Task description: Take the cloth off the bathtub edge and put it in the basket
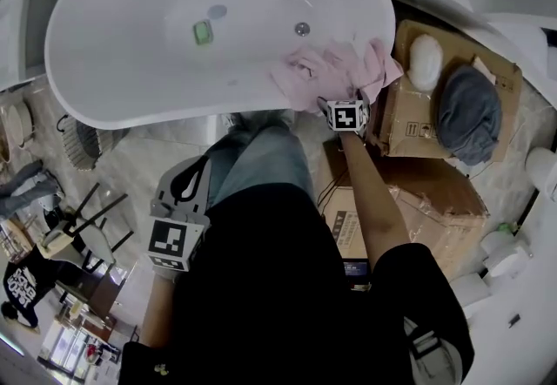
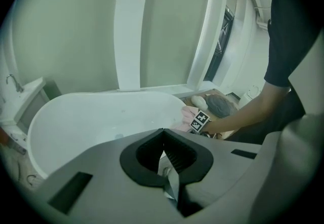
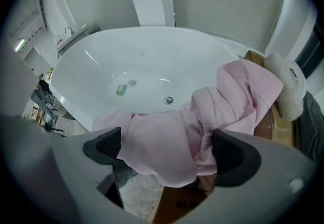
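A crumpled pink cloth (image 1: 326, 70) hangs over the right end of the white bathtub's rim (image 1: 174, 118), partly inside and partly down the outside. My right gripper (image 1: 333, 100) is right at it. In the right gripper view the cloth (image 3: 162, 142) fills the space between the wide-apart jaws of that gripper (image 3: 167, 149), and the pads (image 3: 104, 144) are not pressing on it. My left gripper (image 1: 187, 178) hangs low by the person's left side, away from the tub. Its jaws (image 2: 163, 134) are shut with nothing in them. A wire basket (image 1: 83, 144) sits on the floor left of the tub.
Cardboard boxes (image 1: 435, 139) stand right of the tub end, with a grey bundle (image 1: 470, 113) and a white object (image 1: 425, 61) on top. Inside the tub are a small green item (image 1: 203, 31) and the drain (image 1: 302, 28). Clutter lines the floor at the far left (image 1: 52, 226).
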The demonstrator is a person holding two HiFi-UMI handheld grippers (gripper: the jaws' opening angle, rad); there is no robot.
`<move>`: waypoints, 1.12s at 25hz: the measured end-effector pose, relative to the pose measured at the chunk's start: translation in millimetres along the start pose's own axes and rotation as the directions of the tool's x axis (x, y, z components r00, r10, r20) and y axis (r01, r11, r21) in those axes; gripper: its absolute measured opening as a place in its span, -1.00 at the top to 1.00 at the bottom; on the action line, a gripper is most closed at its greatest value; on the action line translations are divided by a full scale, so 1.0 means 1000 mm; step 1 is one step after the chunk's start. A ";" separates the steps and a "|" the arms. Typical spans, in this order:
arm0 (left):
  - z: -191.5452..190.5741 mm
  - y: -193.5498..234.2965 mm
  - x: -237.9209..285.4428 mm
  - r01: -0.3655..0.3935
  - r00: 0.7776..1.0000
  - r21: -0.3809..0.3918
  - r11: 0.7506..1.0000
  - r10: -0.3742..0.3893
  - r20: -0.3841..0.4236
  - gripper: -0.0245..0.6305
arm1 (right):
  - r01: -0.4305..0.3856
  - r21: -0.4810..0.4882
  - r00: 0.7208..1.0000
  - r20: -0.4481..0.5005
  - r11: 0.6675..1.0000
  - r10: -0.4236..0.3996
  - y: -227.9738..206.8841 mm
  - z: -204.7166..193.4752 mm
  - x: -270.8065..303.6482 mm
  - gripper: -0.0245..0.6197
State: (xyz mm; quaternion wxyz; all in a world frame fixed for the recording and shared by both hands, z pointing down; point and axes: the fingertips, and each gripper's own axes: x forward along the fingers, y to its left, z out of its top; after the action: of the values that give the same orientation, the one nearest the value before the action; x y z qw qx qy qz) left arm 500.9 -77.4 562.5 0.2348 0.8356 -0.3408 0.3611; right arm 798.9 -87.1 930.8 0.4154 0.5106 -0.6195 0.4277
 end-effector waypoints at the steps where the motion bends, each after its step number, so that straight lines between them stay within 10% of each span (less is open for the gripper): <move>1: -0.002 0.000 0.000 -0.003 1.000 -0.006 1.000 0.003 -0.002 0.88 | 0.004 -0.006 1.000 0.000 1.000 -0.004 0.001 0.000 0.004 -0.81; 12: -0.007 -0.007 -0.007 -0.011 1.000 -0.030 0.999 0.011 -0.002 0.88 | 0.039 -0.045 0.997 -0.067 0.998 -0.042 0.002 0.004 0.005 -0.69; 23: -0.029 -0.008 -0.022 -0.024 1.000 -0.064 0.998 0.024 -0.007 0.88 | 0.069 -0.145 0.992 -0.091 0.987 -0.082 0.030 0.004 -0.005 0.44; 28: -0.038 -0.005 -0.033 -0.029 1.000 -0.069 0.997 0.029 0.000 0.88 | 0.069 -0.035 0.995 -0.062 0.997 -0.071 0.035 0.005 -0.010 0.81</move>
State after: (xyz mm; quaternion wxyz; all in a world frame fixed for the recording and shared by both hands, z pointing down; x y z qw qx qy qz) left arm 470.6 -36.9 560.5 0.2580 0.8221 -0.3654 0.3521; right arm 765.6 -85.4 915.8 0.4581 0.5113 -0.5946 0.4185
